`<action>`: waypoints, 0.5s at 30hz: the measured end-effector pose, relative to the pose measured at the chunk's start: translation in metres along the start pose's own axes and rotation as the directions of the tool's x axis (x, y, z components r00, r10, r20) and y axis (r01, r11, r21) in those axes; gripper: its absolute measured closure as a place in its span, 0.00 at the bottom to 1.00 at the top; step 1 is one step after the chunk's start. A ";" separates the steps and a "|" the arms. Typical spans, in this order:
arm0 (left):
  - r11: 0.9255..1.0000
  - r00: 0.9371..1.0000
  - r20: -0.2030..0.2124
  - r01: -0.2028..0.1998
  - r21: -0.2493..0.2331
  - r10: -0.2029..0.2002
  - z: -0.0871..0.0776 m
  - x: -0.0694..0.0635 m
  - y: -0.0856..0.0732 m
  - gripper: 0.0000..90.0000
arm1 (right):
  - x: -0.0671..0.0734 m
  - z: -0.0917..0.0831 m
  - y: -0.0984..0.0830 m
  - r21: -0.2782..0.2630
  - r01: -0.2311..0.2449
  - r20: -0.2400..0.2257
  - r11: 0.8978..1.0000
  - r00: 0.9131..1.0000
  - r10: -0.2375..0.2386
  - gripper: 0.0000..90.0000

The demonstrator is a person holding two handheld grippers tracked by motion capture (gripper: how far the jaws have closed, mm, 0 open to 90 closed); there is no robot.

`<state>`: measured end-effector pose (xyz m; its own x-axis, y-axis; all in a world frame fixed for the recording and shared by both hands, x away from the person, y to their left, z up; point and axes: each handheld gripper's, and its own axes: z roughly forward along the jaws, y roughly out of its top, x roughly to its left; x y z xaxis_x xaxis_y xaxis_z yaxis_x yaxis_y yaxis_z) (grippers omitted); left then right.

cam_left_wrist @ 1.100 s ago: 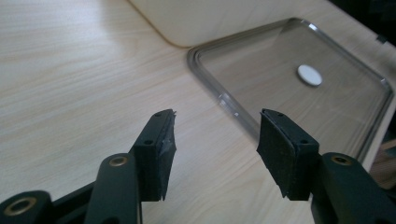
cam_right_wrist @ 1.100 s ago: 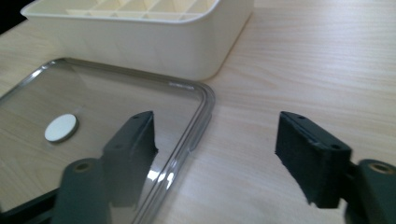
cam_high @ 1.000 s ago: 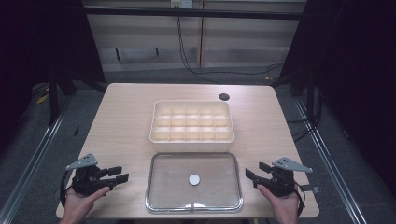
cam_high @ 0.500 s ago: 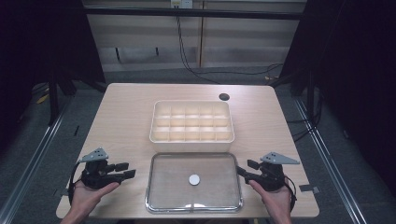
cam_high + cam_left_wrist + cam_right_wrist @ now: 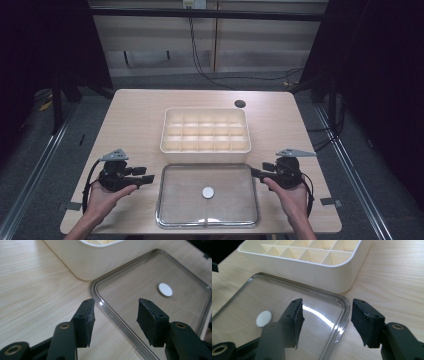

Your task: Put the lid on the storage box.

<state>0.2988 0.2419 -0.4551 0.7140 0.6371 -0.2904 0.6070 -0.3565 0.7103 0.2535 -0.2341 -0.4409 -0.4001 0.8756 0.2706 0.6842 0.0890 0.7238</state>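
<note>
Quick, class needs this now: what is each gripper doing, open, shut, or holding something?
Left gripper: open, holding nothing, jaws straddling the clear lid's left rim.
Right gripper: open, holding nothing, jaws straddling the lid's right rim.

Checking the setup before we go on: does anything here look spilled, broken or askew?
Nothing stands out. The clear lid lies flat and square on the table, in front of the empty divided box, with an open claw at each side edge.

We note a pale wooden worktop (image 5: pixel 135 125). On it: a cream divided tray (image 5: pixel 205 129) mid-surface, a clear lid (image 5: pixel 207 194) flat just beside its near side, a small dark round spot (image 5: pixel 240 104) toward the far right corner.
</note>
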 end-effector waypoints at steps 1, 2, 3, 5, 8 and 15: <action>1.000 1.000 -0.006 -0.002 0.004 0.002 0.002 0.000 -0.001 0.54 | -0.001 0.003 -0.001 0.009 0.005 0.002 1.000 1.000 -0.005 0.48; 1.000 1.000 -0.006 -0.002 0.004 0.002 0.002 0.000 -0.001 0.54 | -0.001 0.005 -0.002 0.014 0.003 0.009 1.000 1.000 -0.003 0.48; 1.000 1.000 0.002 0.004 0.010 -0.004 0.004 0.000 -0.004 0.54 | -0.001 0.008 -0.005 0.021 0.011 0.012 1.000 1.000 -0.011 0.49; 1.000 1.000 0.001 0.004 0.014 -0.004 0.005 0.000 -0.006 0.54 | -0.001 0.009 -0.006 0.027 0.011 0.012 1.000 1.000 -0.012 0.50; 1.000 1.000 -0.011 0.010 0.024 -0.010 0.007 0.003 -0.011 0.55 | -0.004 0.018 -0.014 0.040 0.017 0.008 0.999 1.000 -0.017 0.52; 0.998 1.000 0.001 0.006 0.061 -0.006 0.019 0.005 -0.019 0.59 | -0.010 0.022 -0.023 0.069 -0.006 0.014 0.998 1.000 0.005 0.58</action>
<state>0.2974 0.2394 -0.4820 0.7110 0.6382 -0.2953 0.6310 -0.3937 0.6685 0.2552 -0.2348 -0.4749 -0.3879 0.8827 0.2652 0.7268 0.1160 0.6770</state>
